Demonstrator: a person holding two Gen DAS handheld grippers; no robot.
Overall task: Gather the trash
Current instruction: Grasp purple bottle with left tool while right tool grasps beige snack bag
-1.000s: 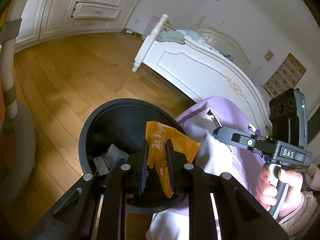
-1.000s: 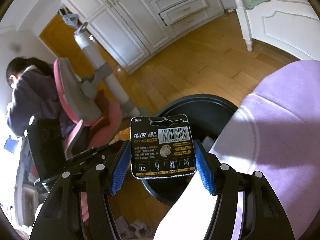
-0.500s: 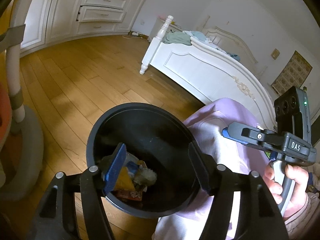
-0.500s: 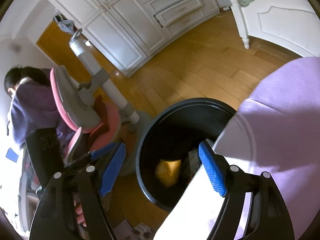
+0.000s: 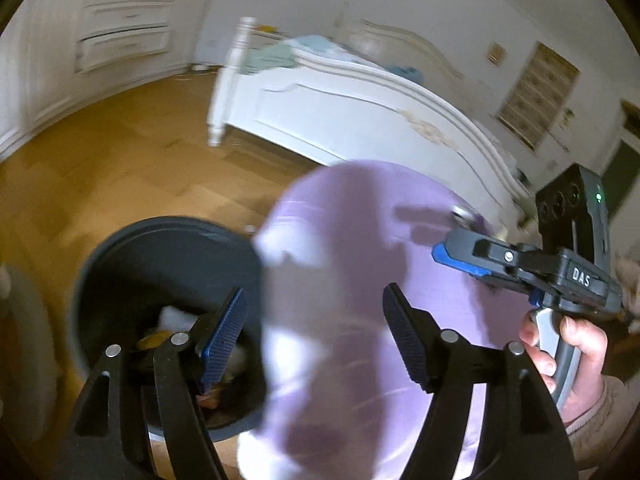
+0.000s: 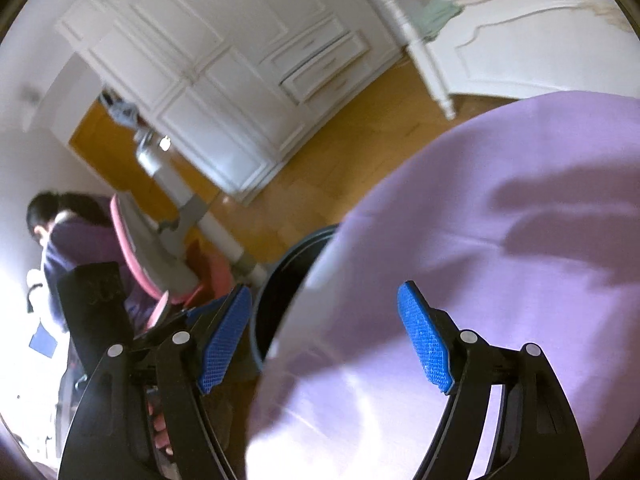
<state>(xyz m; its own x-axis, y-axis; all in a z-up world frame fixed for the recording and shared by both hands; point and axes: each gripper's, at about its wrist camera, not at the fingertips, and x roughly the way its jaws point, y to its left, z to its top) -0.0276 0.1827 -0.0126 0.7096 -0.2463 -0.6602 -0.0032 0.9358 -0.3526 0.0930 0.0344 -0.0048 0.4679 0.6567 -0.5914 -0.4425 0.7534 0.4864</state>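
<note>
Beside a lilac-covered lap (image 5: 360, 280), on the wooden floor (image 5: 100, 160), stands a black trash bin (image 5: 120, 264) with wrappers (image 5: 160, 338) lying at its bottom. Left gripper (image 5: 314, 336) is widening its jaws, nothing between them. Right gripper (image 6: 324, 336) hangs spread wide and empty over the lap.

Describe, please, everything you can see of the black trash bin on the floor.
The trash bin is a round, open-topped bucket of dark, matte plastic as it looks, standing upright on the wooden floor. No lid shows. Blurred trash lies at its bottom: something white, something orange-yellow. A purple cloth-covered surface hides its right side in both views; whether they touch is unclear. The left tongs hang just right of its opening, empty and opening; one finger overlaps the bin's inside in the picture.
</note>
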